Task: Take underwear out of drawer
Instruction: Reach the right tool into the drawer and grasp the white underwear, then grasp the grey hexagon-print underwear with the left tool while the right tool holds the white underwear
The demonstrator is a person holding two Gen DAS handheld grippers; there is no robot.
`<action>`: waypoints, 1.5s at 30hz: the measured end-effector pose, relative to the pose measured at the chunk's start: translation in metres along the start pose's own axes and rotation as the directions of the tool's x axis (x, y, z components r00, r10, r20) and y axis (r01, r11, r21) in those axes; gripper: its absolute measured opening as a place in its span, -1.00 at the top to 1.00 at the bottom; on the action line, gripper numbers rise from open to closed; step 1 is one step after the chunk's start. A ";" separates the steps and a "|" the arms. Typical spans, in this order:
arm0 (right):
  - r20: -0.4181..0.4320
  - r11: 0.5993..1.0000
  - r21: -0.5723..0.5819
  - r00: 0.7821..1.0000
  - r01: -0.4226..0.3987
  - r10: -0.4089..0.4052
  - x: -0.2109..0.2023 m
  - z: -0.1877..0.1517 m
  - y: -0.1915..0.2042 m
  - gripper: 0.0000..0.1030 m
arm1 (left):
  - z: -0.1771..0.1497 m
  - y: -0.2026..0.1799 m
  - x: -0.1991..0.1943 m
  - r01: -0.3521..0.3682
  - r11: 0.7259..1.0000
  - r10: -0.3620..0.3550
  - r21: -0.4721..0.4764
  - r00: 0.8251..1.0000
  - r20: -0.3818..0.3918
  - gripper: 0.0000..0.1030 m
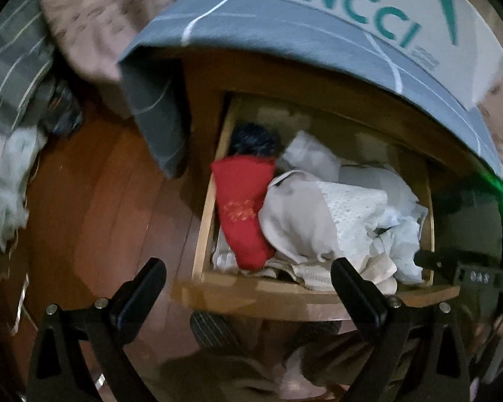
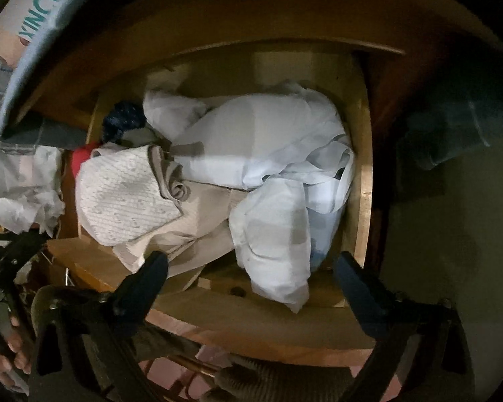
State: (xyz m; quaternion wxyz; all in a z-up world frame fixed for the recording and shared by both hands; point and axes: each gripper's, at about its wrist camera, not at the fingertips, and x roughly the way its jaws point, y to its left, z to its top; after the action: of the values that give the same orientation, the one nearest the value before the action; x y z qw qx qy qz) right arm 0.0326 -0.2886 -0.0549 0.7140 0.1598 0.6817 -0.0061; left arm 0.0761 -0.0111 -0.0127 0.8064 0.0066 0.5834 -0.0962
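- Underwear [image 2: 127, 197], the pale patterned piece, lies mid-drawer atop beige cloth [image 1: 295, 221], right of a red item [image 1: 241, 207].
- Our left gripper [image 1: 248, 288] hangs empty, jaws wide, over the drawer [image 1: 204, 221] front.
- Our right gripper [image 2: 251, 281] hovers spread and empty; we should pinch one layer only.
- White garments [image 2: 261, 147] crowd the right wall; open room is above.

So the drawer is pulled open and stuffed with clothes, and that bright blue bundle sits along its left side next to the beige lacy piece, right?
Not quite: the bundle is red, not blue. The left wrist view shows it along the left side of the open drawer, next to the beige lacy piece.
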 end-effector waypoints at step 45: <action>-0.147 0.988 -0.059 0.978 0.143 -0.151 0.074 0.022 0.017 0.30 | 0.018 -0.033 0.041 0.099 0.979 -0.096 0.176 0.995 -0.027 -0.95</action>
State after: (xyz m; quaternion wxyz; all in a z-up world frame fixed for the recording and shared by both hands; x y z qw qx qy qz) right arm 0.0631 -0.2618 -0.1226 0.6617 0.0916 0.7435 -0.0302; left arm 0.0998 -0.0514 -0.0427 0.7917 0.0506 0.5794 -0.1870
